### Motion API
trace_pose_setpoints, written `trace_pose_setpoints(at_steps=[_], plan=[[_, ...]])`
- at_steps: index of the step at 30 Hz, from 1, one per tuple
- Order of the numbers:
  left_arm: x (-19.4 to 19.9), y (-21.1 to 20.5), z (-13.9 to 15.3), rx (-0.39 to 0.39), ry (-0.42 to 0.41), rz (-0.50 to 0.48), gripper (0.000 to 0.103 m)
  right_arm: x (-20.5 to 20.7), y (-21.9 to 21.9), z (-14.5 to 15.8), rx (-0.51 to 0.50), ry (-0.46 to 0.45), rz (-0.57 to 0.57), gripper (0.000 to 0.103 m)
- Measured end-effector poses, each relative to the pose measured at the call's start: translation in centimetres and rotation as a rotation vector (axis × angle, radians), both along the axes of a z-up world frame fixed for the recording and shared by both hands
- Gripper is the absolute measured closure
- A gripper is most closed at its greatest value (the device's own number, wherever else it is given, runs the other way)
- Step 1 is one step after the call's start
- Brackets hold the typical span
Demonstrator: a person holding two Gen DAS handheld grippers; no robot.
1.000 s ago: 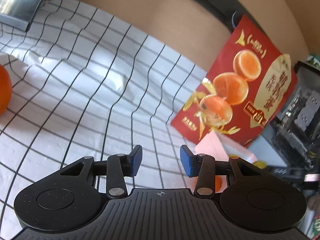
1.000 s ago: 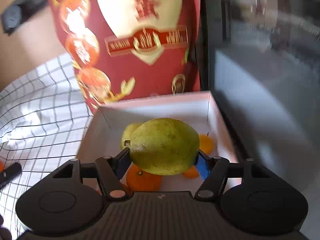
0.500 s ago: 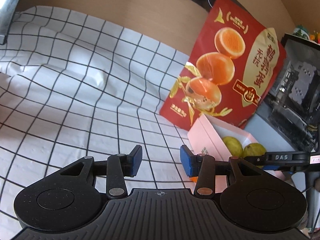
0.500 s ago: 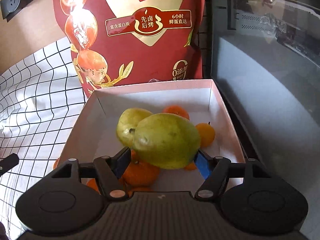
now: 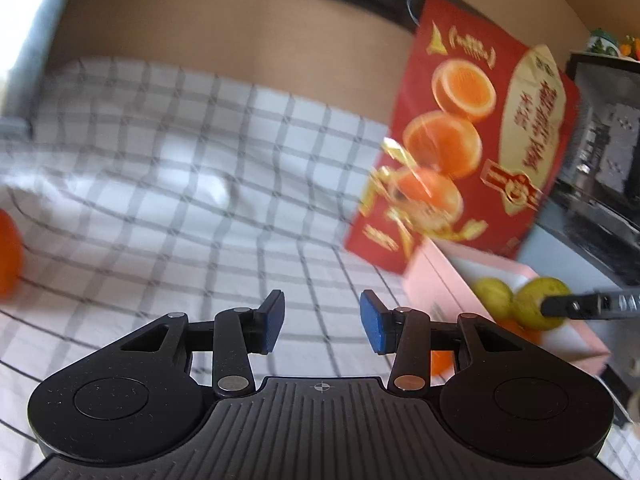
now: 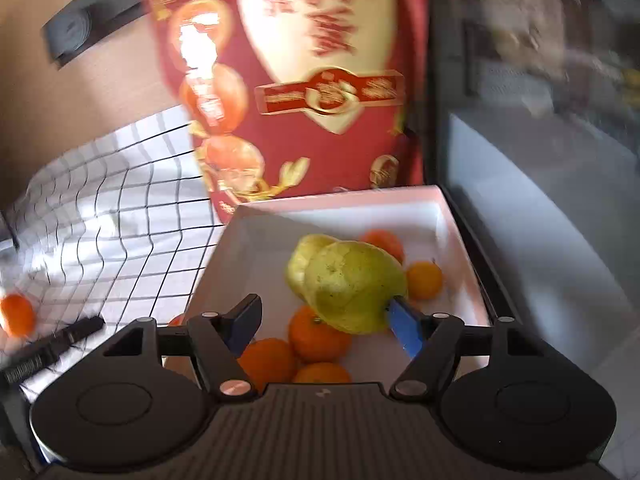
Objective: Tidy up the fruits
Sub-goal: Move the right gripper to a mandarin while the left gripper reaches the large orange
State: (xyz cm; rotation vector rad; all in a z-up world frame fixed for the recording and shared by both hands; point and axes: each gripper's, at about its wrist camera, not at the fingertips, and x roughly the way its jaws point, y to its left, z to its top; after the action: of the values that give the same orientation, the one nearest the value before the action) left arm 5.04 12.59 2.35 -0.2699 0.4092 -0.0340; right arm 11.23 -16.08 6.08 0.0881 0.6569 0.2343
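Observation:
My right gripper (image 6: 326, 326) is open over the pink box (image 6: 256, 240). The yellow-green pear (image 6: 352, 284) it held lies in the box against its right pad, next to a second pear (image 6: 302, 252) and several oranges (image 6: 318, 340). My left gripper (image 5: 322, 322) is open and empty above the checked cloth (image 5: 180, 184). The box (image 5: 436, 280) and both pears (image 5: 538, 300) show at the right in the left wrist view. One orange (image 5: 8, 256) lies on the cloth at the far left; it also shows in the right wrist view (image 6: 16, 314).
A tall red snack bag (image 5: 480, 132) stands behind the box. A dark appliance (image 6: 540, 160) flanks the box's right side. A brown wall (image 5: 240, 40) runs along the back of the cloth.
My right gripper has opened and let go of the pear, which now rests in the box. My left gripper has swung left, bringing the loose orange back into view.

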Motion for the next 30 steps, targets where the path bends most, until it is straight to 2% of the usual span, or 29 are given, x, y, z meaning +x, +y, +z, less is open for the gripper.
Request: trace_pose_setpoints(at_steps=[5,8,11,14,16,21,27,30], plan=[[-0.2,1.3,0.4,-0.038,-0.012,0.04,0.057,-3.5,5.9,0.7,-0.207,-0.196,0.1,0.031],[-0.1,1.3,0.3,-0.037,-0.003,0.04,0.057,-4.7,8.8,1.6,-0.257,-0.254,0.163,0.031],[-0.3,1.2,0.4,-0.026,-0.015,0.048,0.057,-4.8,10.9,2.1,-0.215,-0.226,0.277,0.032],[-0.5,1.4,0.6,-0.027,-0.027,0.066,0.057,-3.6,13.1,1.7,-0.219,-0.133,0.363,0.047],[-0.7,1.6,0.7,-0.021,-0.036,0.087,0.057,-2.5,14.5,0.9,-0.262,-0.085,0.374,0.052],[-1.0,1.5,1.1,0.019,-0.055,0.118,0.057,-0.9,16.5,-1.5,-0.405,-0.082,0.318,0.052],[-1.0,1.3,1.2,0.038,-0.061,0.113,0.057,-0.5,16.6,-3.2,-0.417,-0.05,0.318,0.051],[-1.1,1.3,1.2,0.036,-0.06,0.11,0.057,-1.3,16.1,-3.1,-0.403,-0.037,0.351,0.051]])
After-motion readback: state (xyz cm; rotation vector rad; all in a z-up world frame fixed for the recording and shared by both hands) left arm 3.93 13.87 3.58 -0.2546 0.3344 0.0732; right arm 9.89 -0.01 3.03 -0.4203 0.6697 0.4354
